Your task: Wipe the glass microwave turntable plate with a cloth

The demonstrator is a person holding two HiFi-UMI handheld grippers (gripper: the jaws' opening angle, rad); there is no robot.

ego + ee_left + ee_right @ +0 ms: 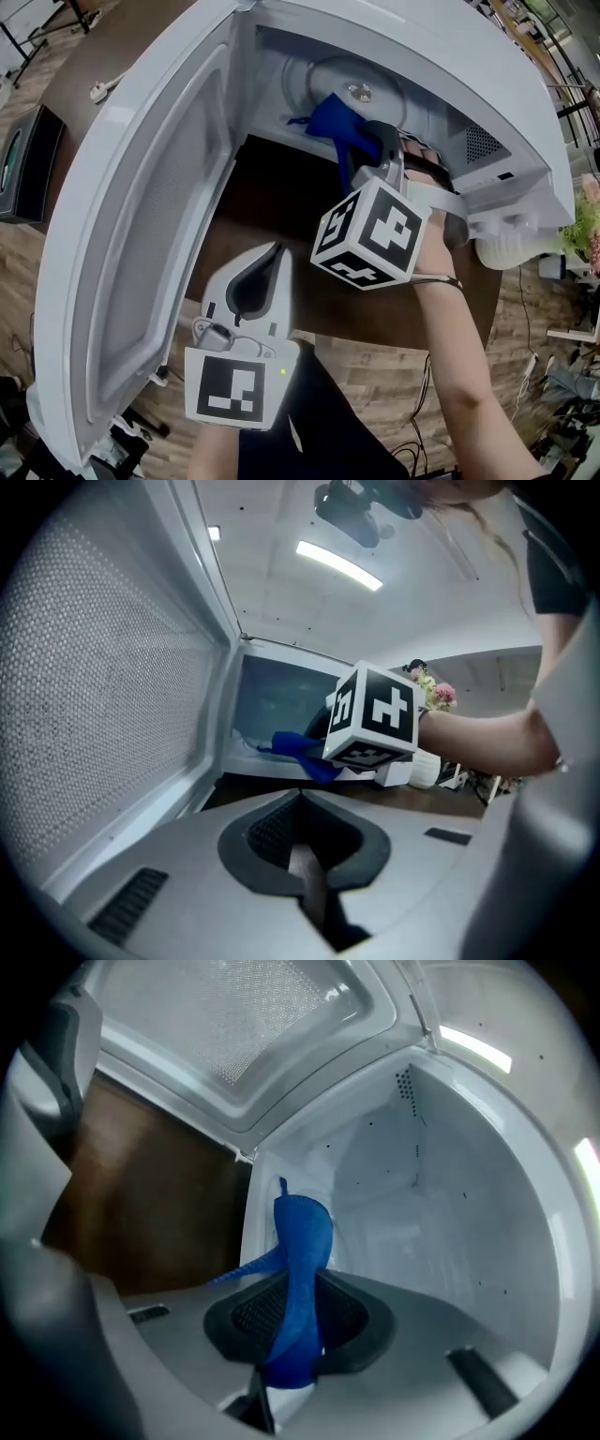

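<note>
Turntable plate [323, 80] lies inside the open microwave [487, 56], its pale glass hard to trace. Your right gripper [295, 1335] is clamped on the blue cloth [302, 1269] inside the cavity, so press it flat and sweep overlapping arcs from hub to rim. Your left gripper [305, 855] hangs outside, jaws together on nothing; no view shows whether cloth meets glass.
</note>
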